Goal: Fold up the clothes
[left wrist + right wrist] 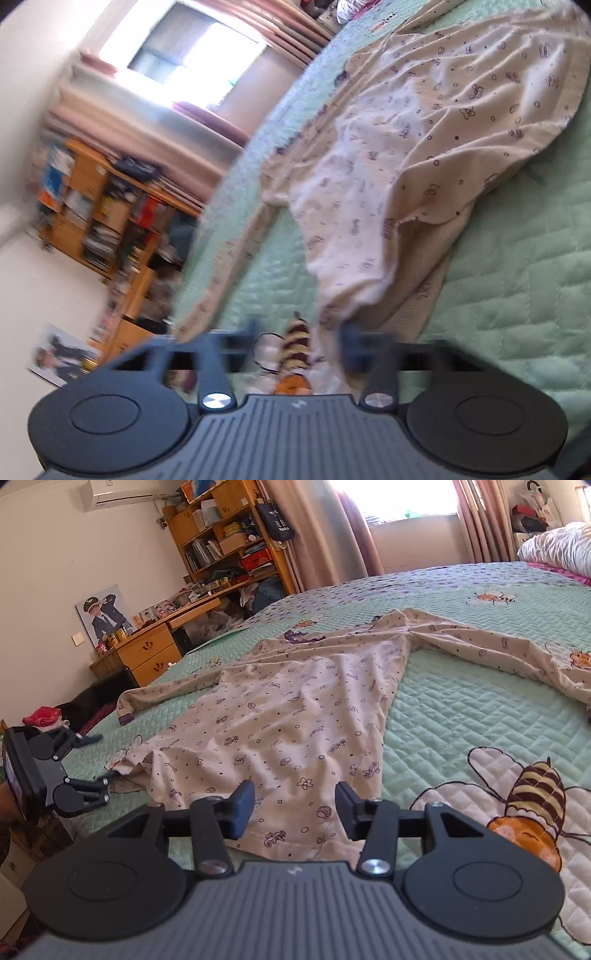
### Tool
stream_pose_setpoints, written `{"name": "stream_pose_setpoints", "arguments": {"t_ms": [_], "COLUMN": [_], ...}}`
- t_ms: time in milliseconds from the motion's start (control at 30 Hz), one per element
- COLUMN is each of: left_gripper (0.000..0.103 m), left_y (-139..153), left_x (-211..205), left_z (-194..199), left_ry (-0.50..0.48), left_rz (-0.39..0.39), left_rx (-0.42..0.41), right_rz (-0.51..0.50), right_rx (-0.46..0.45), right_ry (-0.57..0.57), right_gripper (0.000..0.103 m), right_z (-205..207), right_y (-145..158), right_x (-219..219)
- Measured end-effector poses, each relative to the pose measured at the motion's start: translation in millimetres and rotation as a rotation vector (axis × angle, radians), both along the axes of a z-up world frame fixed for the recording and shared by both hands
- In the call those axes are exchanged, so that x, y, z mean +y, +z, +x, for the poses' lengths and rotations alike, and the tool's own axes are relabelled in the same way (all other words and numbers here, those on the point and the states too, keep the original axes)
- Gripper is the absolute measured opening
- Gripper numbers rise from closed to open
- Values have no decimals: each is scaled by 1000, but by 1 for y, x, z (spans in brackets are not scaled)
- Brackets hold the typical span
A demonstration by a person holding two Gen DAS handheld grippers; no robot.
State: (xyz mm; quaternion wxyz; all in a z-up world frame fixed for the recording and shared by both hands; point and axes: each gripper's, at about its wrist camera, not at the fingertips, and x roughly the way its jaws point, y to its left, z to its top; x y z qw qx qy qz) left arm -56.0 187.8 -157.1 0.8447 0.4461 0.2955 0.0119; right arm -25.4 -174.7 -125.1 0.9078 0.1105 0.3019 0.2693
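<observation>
Lying unlabelled, seemingly: shirt (295,716), bedspread (480,716)

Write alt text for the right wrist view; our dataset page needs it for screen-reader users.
A cream printed garment lies spread on a green quilted bedspread, the open right gripper hovering over its near hem. The left gripper meets its left corner.

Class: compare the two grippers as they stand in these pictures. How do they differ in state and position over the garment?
The right gripper is open, its jaws apart above the garment's near hem and holding nothing. The left gripper is at the garment's left corner; whether it has closed on the cloth cannot be told. The left wrist view is tilted and blurred; the right wrist view is level and sharp. Both are black, over the green quilt.
</observation>
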Motion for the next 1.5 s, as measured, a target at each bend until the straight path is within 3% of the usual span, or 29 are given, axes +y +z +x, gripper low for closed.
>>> {"name": "stream_pose_setpoints", "arguments": {"t_ms": [100, 167, 267, 367, 433, 567, 600, 933, 1067, 1167, 1500], "left_gripper": [1, 1, 0, 0, 0, 0, 0, 1, 1, 1, 3], "left_y": [1, 4, 32, 63, 79, 100, 104, 152, 159, 158, 157], "left_x": [4, 5, 8, 7, 4, -4, -6, -9, -15, -19, -24], "left_z": [1, -3, -7, -6, -2, 2, 2, 24, 31, 33, 35], "left_ry": [3, -1, 17, 14, 7, 4, 7, 7, 0, -5, -5], "left_rz": [-45, -70, -210, -313, -367, -398, -405, -466, -458, -450, -427], "left_rx": [30, 12, -50, -112, -137, -179, -186, -242, -240, -236, -231], "right_rz": [16, 20, 35, -60, -153, -310, -344, -724, -878, -918, -1015], "right_rx": [-1, -6, -11, -70, -140, -299, -326, -396, -409, -439, -550], "right_ry": [-8, -8, -12, -18, -9, -12, -11, 56, 84, 95, 127], "right_gripper": [50, 50, 50, 52, 57, 92, 95, 90, 68, 63, 63], "right_z": [0, -2, -6, -18, -30, -58, -62, -64, -61, -62, -67], "right_y": [2, 4, 6, 11, 13, 17, 15, -16, -30, -33, -36], "right_x": [-2, -3, -5, 0, 10, 33, 38, 65, 72, 77, 91]}}
